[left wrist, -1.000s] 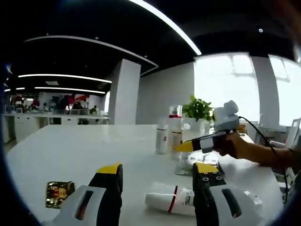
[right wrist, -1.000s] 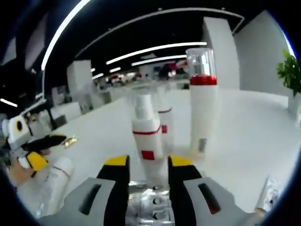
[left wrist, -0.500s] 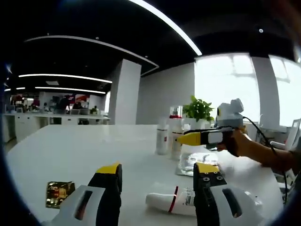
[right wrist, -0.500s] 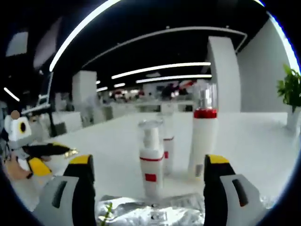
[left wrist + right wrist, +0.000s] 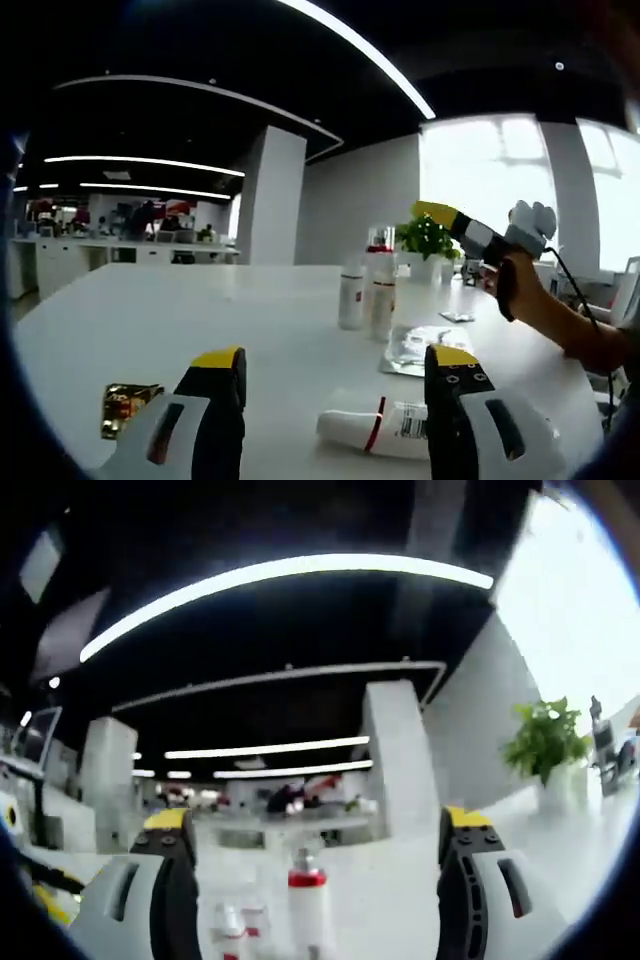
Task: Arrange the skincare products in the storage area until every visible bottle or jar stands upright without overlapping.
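In the left gripper view a white tube with a red band (image 5: 385, 432) lies on its side on the white table (image 5: 150, 330), just beyond my open left gripper (image 5: 335, 358). Farther back two white bottles (image 5: 351, 296) and a taller red-collared bottle (image 5: 382, 290) stand upright close together. My right gripper (image 5: 437, 211) is held high at the right by a hand (image 5: 520, 285), above the bottles. In the right gripper view my right gripper (image 5: 318, 825) is open, tilted up at the ceiling; the red-collared bottle (image 5: 307, 910) and smaller bottles (image 5: 235, 935) show low between its jaws.
A clear sachet (image 5: 425, 345) lies flat right of the bottles, with a small packet (image 5: 460, 317) behind it. A gold packet (image 5: 125, 408) lies at the near left. A potted plant (image 5: 425, 237) stands at the table's far side, also visible as the plant (image 5: 545, 745).
My right gripper opened off the small pump bottle, leaving it upright, then rose and tilted upward. The left gripper has hardly moved.
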The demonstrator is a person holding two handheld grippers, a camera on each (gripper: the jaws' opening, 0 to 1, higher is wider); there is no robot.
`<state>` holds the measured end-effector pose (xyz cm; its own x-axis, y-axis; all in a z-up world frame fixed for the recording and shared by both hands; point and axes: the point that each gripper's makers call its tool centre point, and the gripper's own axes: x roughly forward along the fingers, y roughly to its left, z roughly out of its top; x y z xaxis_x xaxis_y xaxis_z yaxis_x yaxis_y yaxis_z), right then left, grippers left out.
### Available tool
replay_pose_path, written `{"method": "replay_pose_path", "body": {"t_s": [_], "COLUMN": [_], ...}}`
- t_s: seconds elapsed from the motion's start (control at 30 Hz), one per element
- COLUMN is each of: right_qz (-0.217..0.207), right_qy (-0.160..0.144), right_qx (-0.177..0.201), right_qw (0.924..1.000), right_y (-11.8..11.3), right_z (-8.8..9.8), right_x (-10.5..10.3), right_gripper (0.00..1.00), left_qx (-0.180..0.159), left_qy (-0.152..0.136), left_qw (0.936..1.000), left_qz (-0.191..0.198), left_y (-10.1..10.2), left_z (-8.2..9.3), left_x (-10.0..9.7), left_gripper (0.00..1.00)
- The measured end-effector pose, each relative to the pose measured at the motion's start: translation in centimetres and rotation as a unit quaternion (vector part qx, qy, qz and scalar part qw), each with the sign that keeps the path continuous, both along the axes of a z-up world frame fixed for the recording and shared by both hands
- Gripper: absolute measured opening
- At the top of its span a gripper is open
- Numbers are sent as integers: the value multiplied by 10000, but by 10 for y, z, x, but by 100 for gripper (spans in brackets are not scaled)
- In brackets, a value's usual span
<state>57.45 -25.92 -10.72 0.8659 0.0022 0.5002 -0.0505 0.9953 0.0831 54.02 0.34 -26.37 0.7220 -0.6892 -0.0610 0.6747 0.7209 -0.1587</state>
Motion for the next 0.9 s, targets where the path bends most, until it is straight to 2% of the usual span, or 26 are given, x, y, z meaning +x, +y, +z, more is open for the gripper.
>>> {"method": "replay_pose_path", "body": {"t_s": [0.07, 0.17, 0.23, 0.27, 0.33, 0.4, 0.47, 0.53, 0.57, 0.6, 0.63, 0.7, 0.73, 0.77, 0.8, 0.87, 0.9], "right_qz": [-56, -20, 25, 66, 150, 197, 275, 304, 298, 326, 388, 716, 937, 1120, 1207, 1570, 1810], "right_qy": [-153, 81, 181, 217, 256, 282, 288, 293, 325, 349, 379, 647, 534, 611, 790, 845, 884], "right_qx": [95, 23, 62, 86, 175, 213, 271, 371, 425, 474, 463, 237, 22, -336, -528, -1227, -1644], "right_qw": [9998, 10000, 9998, 9997, 9994, 9992, 9988, 9984, 9981, 9977, 9975, 9951, 9942, 9913, 9881, 9763, 9656], "right_y": [-6, -6, -6, -5, -5, -5, -4, -6, -7, -8, -7, 1, 8, 14, 18, 35, 47], "right_z": [4, -2, -6, -7, -8, -9, -8, -9, -9, -9, -8, -9, -3, -1, -5, -11, -18], "right_x": [-2, 6, 9, 11, 12, 13, 14, 14, 14, 13, 14, 15, 14, 13, 11, -2, -14], "right_gripper": [100, 100, 100, 100, 100, 100, 100, 100, 100, 100, 100, 100, 100, 100, 99, 98, 98], "left_qx": [-105, -302, -250, 129, 639, 1076, 1319, 1193, 926, 839, 556, 140, 12, -80, -69, -8, 29], "left_qy": [5, -64, -10, 72, 40, -130, -255, -325, -381, -382, -356, -145, -31, 53, 99, 219, 264], "left_qw": [9999, 9995, 9994, 9988, 9959, 9912, 9874, 9886, 9909, 9917, 9937, 9960, 9963, 9960, 9958, 9957, 9957], "left_qz": [51, -74, -258, -469, -637, -766, -834, -860, -896, -900, -908, -875, -854, -889, -904, -898, -890], "left_y": [2, -3, -11, -16, -19, -20, -19, -18, -18, -18, -18, -15, -13, -12, -11, -11, -10], "left_z": [4, 12, 10, 2, -4, -2, 6, 20, 32, 35, 45, 52, 54, 55, 55, 53, 52], "left_x": [2, 0, -4, -11, -18, -25, -33, -39, -43, -45, -49, -51, -51, -53, -53, -56, -57], "left_gripper": [84, 99, 100, 100, 100, 100, 100, 100, 100, 100, 100, 100, 100, 100, 100, 100, 100]}}
